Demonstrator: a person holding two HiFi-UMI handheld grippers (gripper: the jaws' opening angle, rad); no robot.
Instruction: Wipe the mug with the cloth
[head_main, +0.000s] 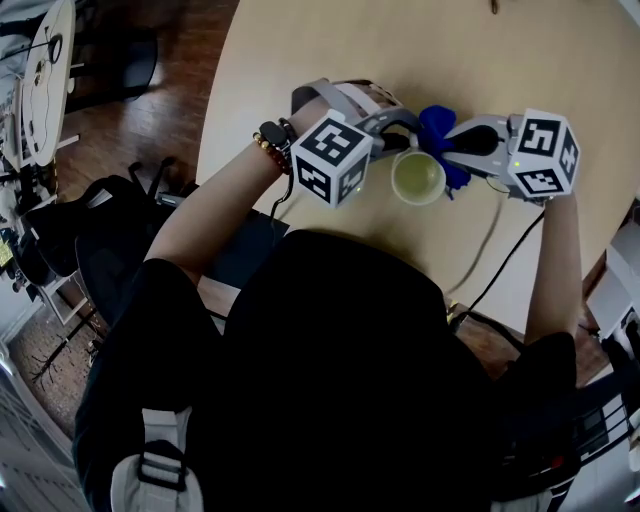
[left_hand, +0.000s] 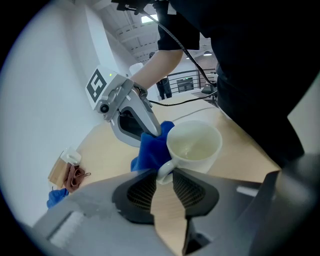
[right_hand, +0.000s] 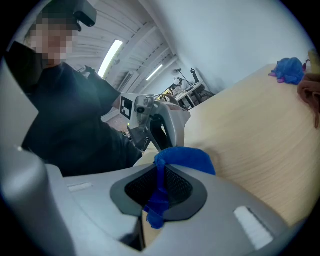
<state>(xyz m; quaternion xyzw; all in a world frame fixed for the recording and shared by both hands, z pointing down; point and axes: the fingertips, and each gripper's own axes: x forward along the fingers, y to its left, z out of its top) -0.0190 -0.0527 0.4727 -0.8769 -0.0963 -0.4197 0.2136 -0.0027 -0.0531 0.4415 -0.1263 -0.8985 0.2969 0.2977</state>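
The left gripper (left_hand: 165, 176) has its fingers (left_hand: 192, 191) closed on the handle of the mug (left_hand: 194, 145), which stands on the surface (left_hand: 245, 157) just beyond their tips. The right gripper (right_hand: 162, 184) fingers pinch the blue cloth (right_hand: 186, 160), bunched ahead of them beside the mug

Pale wooden table (head_main: 300, 60), dark wood floor (head_main: 150, 120)

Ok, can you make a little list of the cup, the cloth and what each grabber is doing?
mug: pale, upright on the table
cloth: blue, bunched against the mug's side
left gripper: shut on the mug's handle
right gripper: shut on the cloth
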